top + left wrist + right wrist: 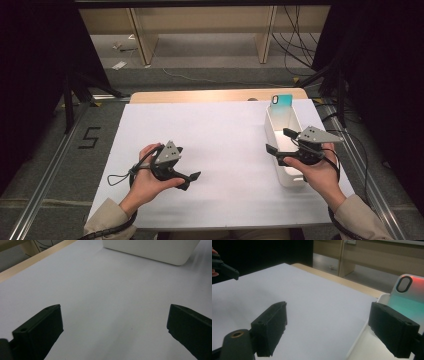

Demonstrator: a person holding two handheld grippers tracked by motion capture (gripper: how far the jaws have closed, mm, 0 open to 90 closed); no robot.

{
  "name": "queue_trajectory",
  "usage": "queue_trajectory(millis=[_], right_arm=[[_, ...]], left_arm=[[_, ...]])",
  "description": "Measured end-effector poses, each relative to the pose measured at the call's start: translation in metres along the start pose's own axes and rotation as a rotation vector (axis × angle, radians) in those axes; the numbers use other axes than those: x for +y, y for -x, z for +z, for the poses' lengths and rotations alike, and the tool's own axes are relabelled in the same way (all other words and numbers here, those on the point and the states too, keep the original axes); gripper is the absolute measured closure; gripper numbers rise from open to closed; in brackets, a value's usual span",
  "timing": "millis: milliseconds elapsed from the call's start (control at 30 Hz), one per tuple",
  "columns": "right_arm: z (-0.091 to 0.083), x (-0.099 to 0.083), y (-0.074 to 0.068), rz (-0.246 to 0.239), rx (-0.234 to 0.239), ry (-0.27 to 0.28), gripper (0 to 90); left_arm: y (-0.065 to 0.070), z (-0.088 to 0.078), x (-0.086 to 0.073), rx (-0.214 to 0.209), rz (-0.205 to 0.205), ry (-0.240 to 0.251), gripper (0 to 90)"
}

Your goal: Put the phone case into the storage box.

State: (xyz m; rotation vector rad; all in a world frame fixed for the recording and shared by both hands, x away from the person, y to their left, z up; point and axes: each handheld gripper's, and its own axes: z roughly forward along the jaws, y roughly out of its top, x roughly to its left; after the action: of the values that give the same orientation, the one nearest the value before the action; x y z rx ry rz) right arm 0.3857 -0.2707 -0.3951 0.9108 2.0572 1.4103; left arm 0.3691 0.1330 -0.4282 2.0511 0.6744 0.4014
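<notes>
The right gripper (278,142), jaws spread and holding nothing, hovers over the near end of a long white bin (281,131) at right of frame. The bin's long axis runs toward the upper edge. A teal phone (281,100) leans upright at its far end, camera cutout uppermost. The left gripper (191,180) rests spread over the tabletop (210,135), lower left.
</notes>
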Motion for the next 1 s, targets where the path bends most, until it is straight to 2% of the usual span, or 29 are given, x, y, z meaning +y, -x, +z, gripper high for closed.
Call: queue_trajectory(millis=[1000], right_arm=[[-0.0075, -0.0078, -0.0018, 0.002, -0.002, -0.003, 16.1]], left_arm=[[-0.0004, 0.0003, -0.0004, -0.001, 0.001, -0.004, 0.0]])
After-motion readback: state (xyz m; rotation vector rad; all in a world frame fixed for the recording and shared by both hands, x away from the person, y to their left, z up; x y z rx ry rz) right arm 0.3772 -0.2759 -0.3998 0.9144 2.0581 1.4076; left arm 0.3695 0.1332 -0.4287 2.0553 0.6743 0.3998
